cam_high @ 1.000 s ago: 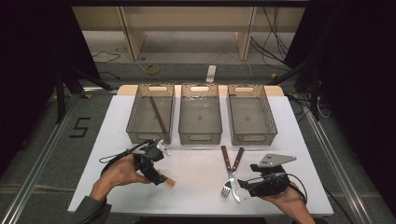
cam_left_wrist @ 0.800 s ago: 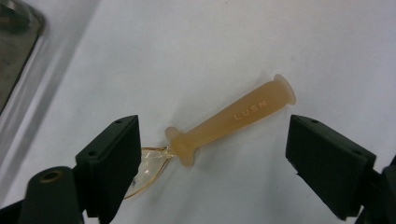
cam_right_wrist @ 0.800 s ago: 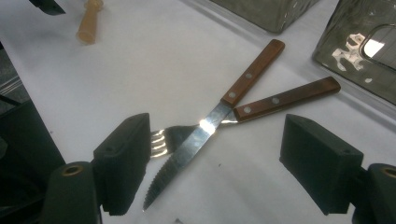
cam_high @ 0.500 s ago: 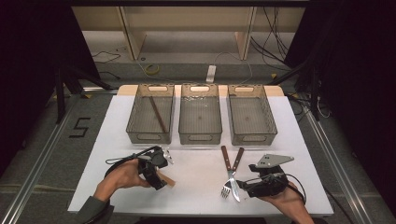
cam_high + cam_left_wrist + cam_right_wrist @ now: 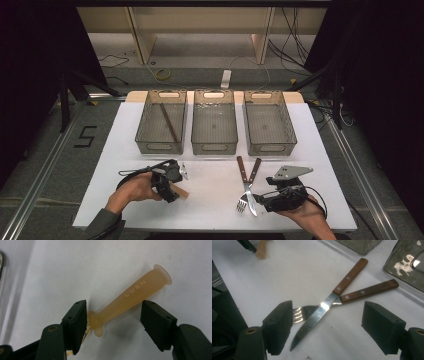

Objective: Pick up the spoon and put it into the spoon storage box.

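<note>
A tan rubbery handle-shaped piece marked LUSN (image 5: 130, 301) lies on the white table, also seen as the tan piece (image 5: 182, 193) in the high view. My left gripper (image 5: 115, 311) is open with a jaw on each side of its narrow end; the left gripper (image 5: 169, 184) sits at the table's front left. At the front right, a wooden-handled knife (image 5: 332, 298) lies crossed over a wooden-handled fork (image 5: 364, 292). My right gripper (image 5: 328, 308) is open just before them, and the right gripper (image 5: 260, 200) is beside the fork tines (image 5: 241, 205).
Three see-through bins stand in a row at the back: the left bin (image 5: 142, 125) holds a brown stick (image 5: 169, 122), then the middle bin (image 5: 214, 149) and right bin (image 5: 288, 125). A small shiny metal piece (image 5: 184, 172) lies by the left gripper.
My left gripper has shifted slightly right and toward the table's front, closing in around the tan piece. The right gripper, knife and fork have not moved.
</note>
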Demonstrator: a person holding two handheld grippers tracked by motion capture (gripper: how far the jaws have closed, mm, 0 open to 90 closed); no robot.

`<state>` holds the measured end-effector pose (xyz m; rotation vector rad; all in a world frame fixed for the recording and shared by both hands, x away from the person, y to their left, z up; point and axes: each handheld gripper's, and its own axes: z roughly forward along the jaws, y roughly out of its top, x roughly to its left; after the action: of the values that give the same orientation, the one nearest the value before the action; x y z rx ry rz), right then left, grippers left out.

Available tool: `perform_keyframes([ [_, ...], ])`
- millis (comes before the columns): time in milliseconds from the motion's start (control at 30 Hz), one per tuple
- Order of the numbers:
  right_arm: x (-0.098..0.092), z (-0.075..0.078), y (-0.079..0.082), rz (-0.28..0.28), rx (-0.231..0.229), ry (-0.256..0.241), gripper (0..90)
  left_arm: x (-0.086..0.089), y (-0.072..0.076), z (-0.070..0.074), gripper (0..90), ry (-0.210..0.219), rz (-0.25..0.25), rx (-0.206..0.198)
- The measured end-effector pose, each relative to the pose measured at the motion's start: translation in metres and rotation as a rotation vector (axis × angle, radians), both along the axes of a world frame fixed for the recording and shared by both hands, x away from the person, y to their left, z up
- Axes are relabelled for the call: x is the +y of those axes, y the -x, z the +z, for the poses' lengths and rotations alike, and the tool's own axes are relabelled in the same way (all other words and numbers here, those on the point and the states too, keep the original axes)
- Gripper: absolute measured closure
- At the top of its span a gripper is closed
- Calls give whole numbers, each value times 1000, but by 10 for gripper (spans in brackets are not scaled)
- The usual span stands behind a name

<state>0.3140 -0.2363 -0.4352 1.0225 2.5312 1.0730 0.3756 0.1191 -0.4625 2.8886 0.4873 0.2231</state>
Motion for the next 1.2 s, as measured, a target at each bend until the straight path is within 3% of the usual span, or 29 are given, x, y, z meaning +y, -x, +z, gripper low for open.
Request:
perform_keyframes([
  [233, 0, 0, 0, -1, 1, -3, 259, 1, 0, 1, 455, 3, -3, -12],
  [500, 0, 1, 0, 0, -1, -3, 260, 4, -3, 1, 713, -23, 24, -79],
  [967, -1, 2, 0, 1, -2, -6, 260, 7, -5, 3, 763, -5, 44, -76],
  [1100, -1, 2, 0, -1, -1, -6, 260, 10, -7, 5, 765, 26, 92, -65],
  [1200, -1, 2, 0, -3, -3, -7, 260, 15, -9, 15, 766, 69, 127, -62],
])
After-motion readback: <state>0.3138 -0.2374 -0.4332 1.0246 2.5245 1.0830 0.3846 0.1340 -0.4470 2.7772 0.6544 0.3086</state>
